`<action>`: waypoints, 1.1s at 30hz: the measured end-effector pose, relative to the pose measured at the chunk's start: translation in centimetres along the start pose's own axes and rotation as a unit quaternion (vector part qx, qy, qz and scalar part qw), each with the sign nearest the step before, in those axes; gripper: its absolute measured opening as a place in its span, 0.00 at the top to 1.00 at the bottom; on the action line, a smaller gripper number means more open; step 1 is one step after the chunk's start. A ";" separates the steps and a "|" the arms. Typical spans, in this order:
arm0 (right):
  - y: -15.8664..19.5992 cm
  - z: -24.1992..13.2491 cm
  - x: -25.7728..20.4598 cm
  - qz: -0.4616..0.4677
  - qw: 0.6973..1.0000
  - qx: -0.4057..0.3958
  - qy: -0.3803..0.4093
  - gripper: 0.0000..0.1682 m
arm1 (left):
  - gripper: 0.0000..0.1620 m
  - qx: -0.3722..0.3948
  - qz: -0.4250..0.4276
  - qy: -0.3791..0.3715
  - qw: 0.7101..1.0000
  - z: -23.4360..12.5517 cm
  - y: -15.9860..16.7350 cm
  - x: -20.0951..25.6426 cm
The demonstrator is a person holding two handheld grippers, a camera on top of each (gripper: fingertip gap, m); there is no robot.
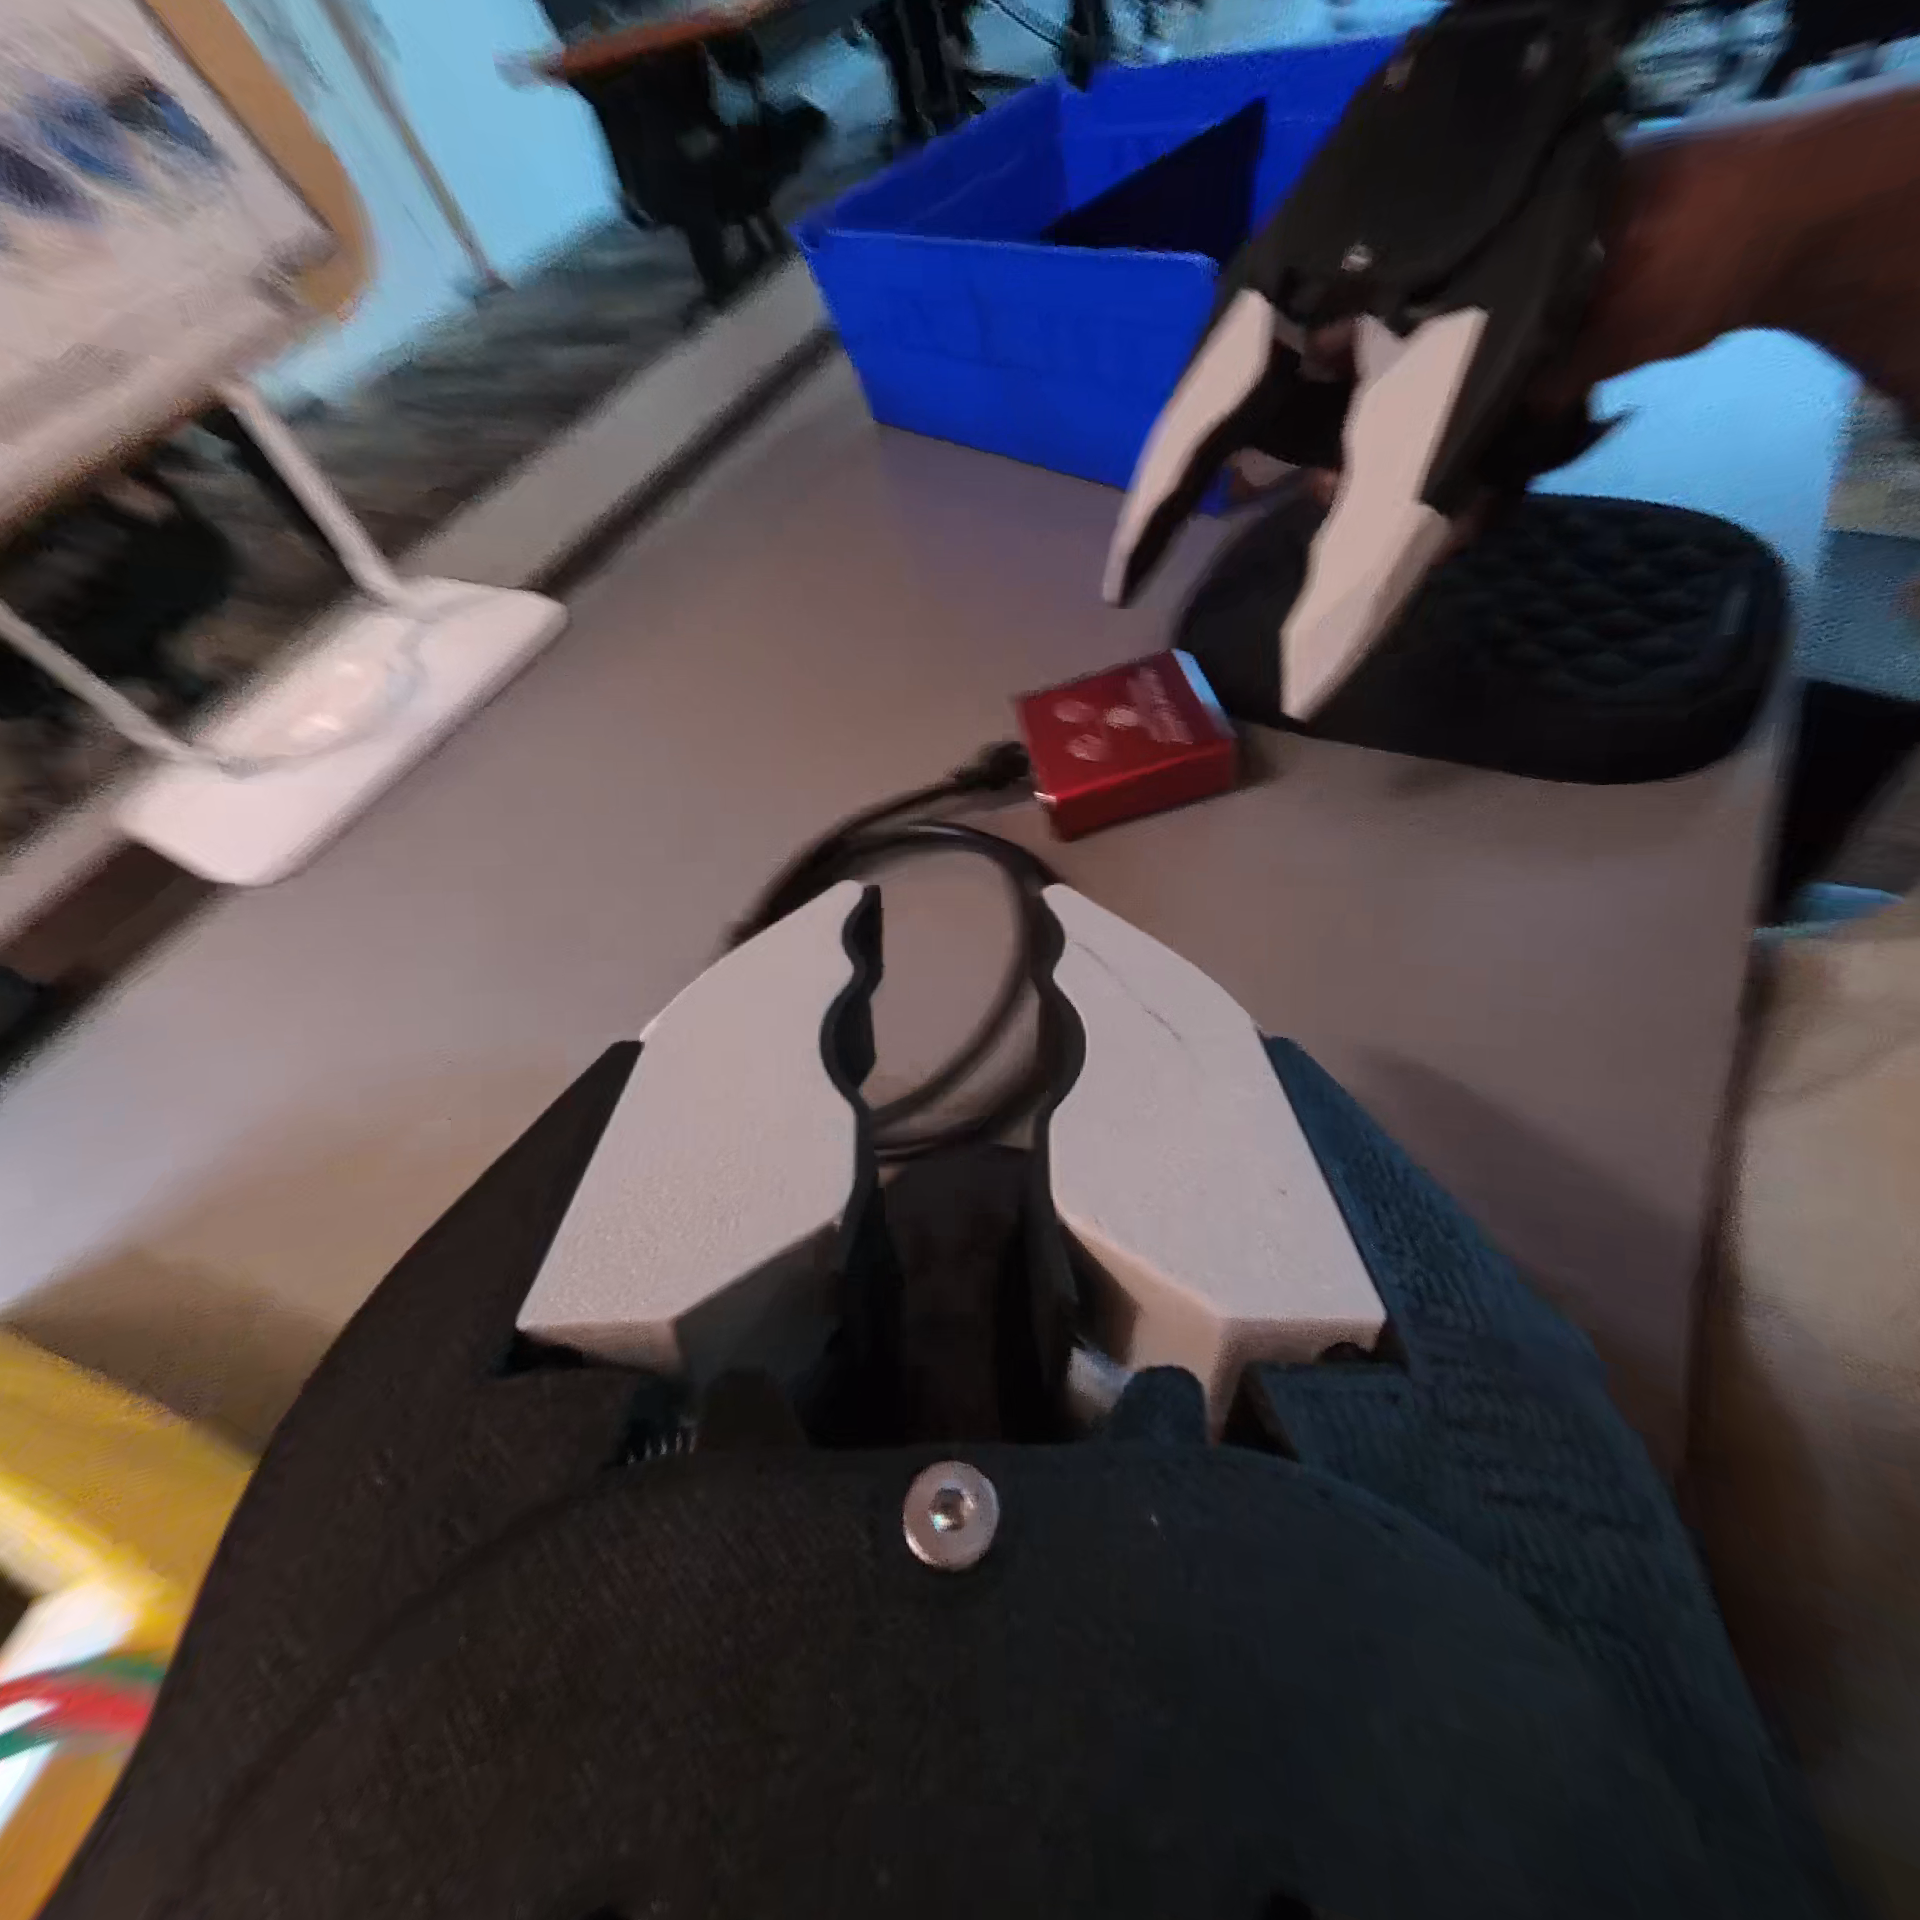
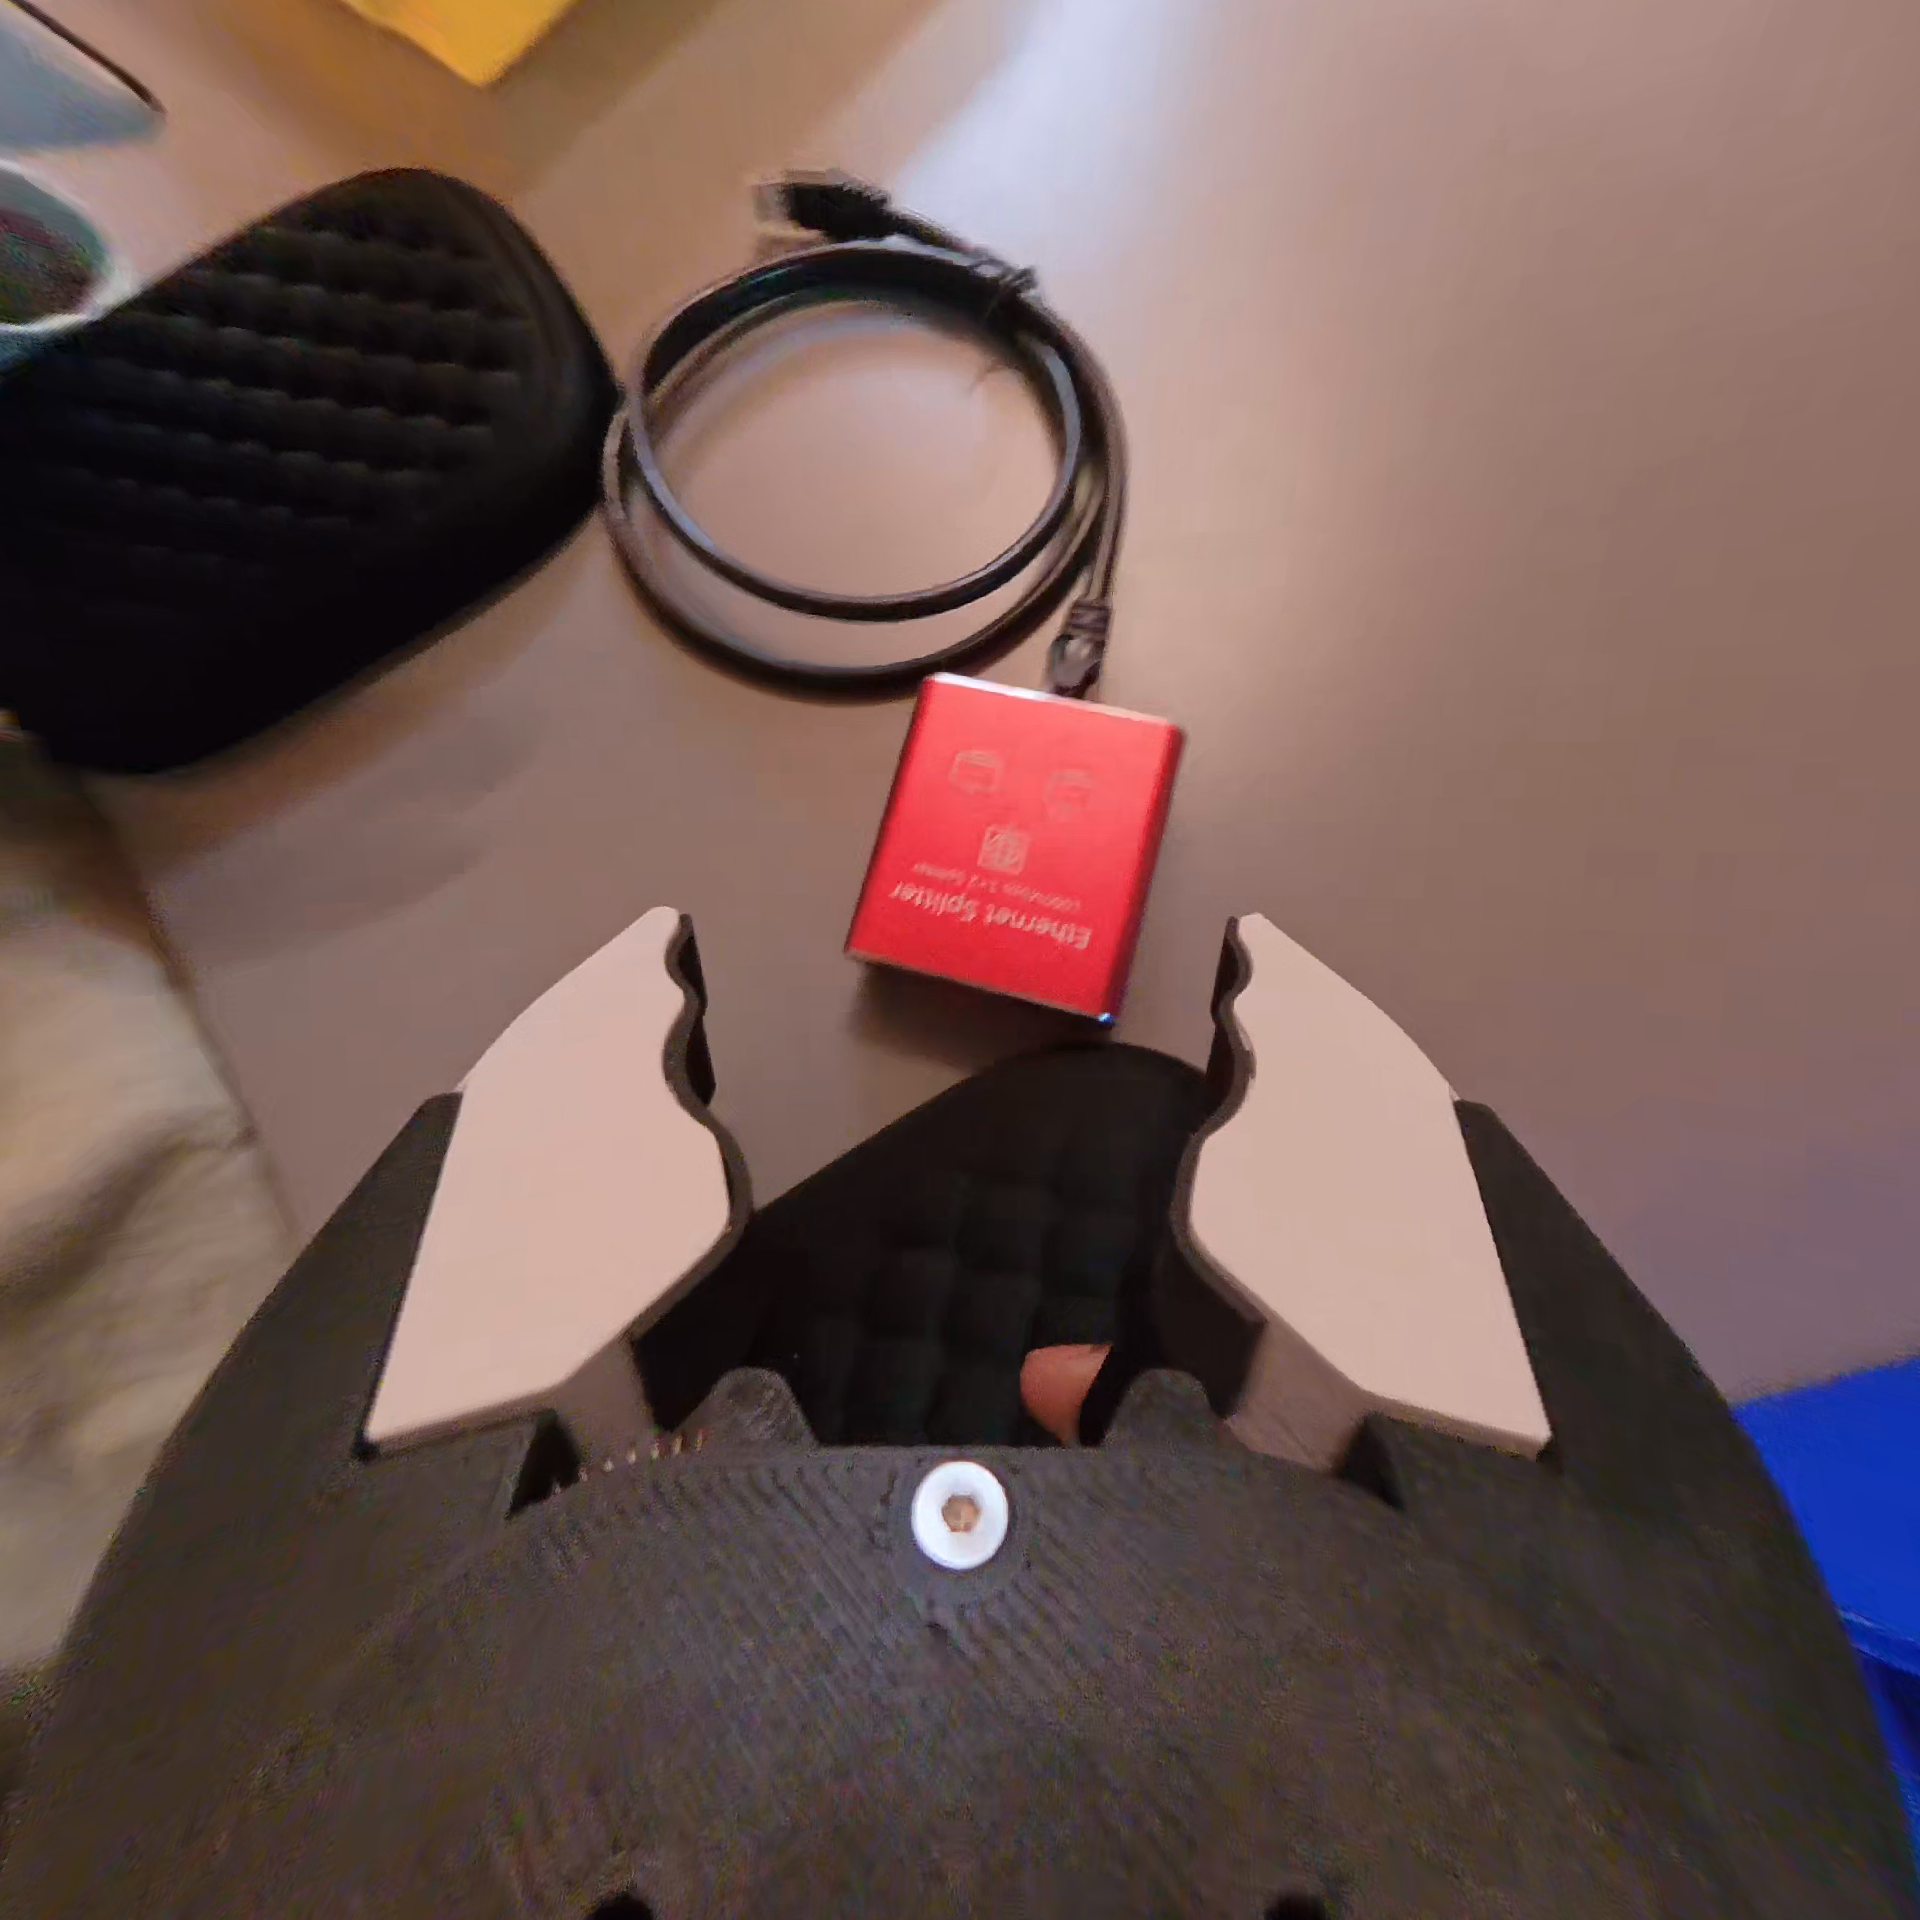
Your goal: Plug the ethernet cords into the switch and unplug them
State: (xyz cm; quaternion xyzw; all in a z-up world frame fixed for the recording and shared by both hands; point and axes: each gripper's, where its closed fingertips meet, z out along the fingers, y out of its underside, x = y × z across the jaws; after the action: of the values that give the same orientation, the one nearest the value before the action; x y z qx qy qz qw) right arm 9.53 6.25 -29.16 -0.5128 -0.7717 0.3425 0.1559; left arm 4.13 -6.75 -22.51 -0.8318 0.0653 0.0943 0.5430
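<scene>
A small red switch box (image 1: 1127, 743) (image 2: 1018, 852) lies on the brown table (image 1: 1351, 987). A black ethernet cord (image 2: 727, 582) is coiled beside it and also shows in the left wrist view (image 1: 966, 831). One plug (image 2: 1081, 644) touches the switch's far edge; I cannot tell if it is seated. The other plug (image 2: 821, 208) lies loose on the table. My left gripper (image 1: 961, 899) is open and empty, over the coil. My right gripper (image 2: 956, 925) (image 1: 1210, 649) is wide open and empty, above the switch's near edge.
A black quilted case (image 1: 1558, 644) (image 2: 281, 457) lies close to the switch, and more of its quilted surface shows under my right gripper (image 2: 987, 1247). A blue bin (image 1: 987, 312) (image 2: 1849, 1507) stands behind. A white stand base (image 1: 343, 707) sits left. A yellow object (image 1: 83, 1475) is at the near corner. My right tips are roughly 11 cm from the black quilted case (image 1: 1558, 644).
</scene>
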 end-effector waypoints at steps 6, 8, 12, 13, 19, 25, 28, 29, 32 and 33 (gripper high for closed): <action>1.4 1.2 0.2 -0.009 0.999 -0.021 -0.043 0.49 | 0.85 -0.130 -0.034 0.065 0.989 7.2 3.5 4.0; 1.6 1.6 0.4 -0.021 0.999 -0.036 -0.032 0.52 | 0.86 -0.144 -0.026 0.073 0.986 9.0 3.4 4.5; 1.6 1.8 0.3 -0.026 0.998 -0.035 -0.033 0.59 | 0.89 -0.170 -0.018 0.080 0.982 11.0 3.5 4.5; 1.7 1.7 0.4 -0.027 0.999 -0.037 -0.029 0.62 | 0.90 -0.171 -0.015 0.083 0.982 11.3 3.5 4.5; 2.2 1.5 -1.2 -0.035 0.997 -0.063 -0.030 0.64 | 0.93 -0.189 -0.010 0.074 0.979 11.5 3.8 3.9; 2.7 1.6 -3.6 -0.050 0.993 -0.106 -0.021 0.62 | 0.99 -0.217 0.027 0.058 0.974 11.6 4.9 3.6; 2.8 1.8 -5.2 -0.054 0.991 -0.115 -0.044 0.63 | 1.00 -0.224 0.040 0.043 0.973 11.3 5.2 2.7; 2.8 2.0 -5.7 -0.059 0.990 -0.114 -0.053 0.63 | 0.99 -0.223 0.033 0.044 0.973 11.0 5.3 2.5; 2.6 2.0 -6.8 -0.062 0.988 -0.106 -0.097 0.63 | 0.94 -0.211 0.008 0.053 0.976 9.6 5.2 2.1; 2.6 1.7 -6.5 -0.076 0.987 -0.105 -0.098 0.62 | 0.92 -0.211 0.005 0.049 0.976 8.9 5.2 1.7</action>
State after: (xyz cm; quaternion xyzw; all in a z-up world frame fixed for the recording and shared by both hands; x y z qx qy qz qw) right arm 13.06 0.37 -31.44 -0.4298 -0.8518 0.2951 0.0505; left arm 3.97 -0.69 -31.01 -0.9310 0.0746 0.0679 0.3508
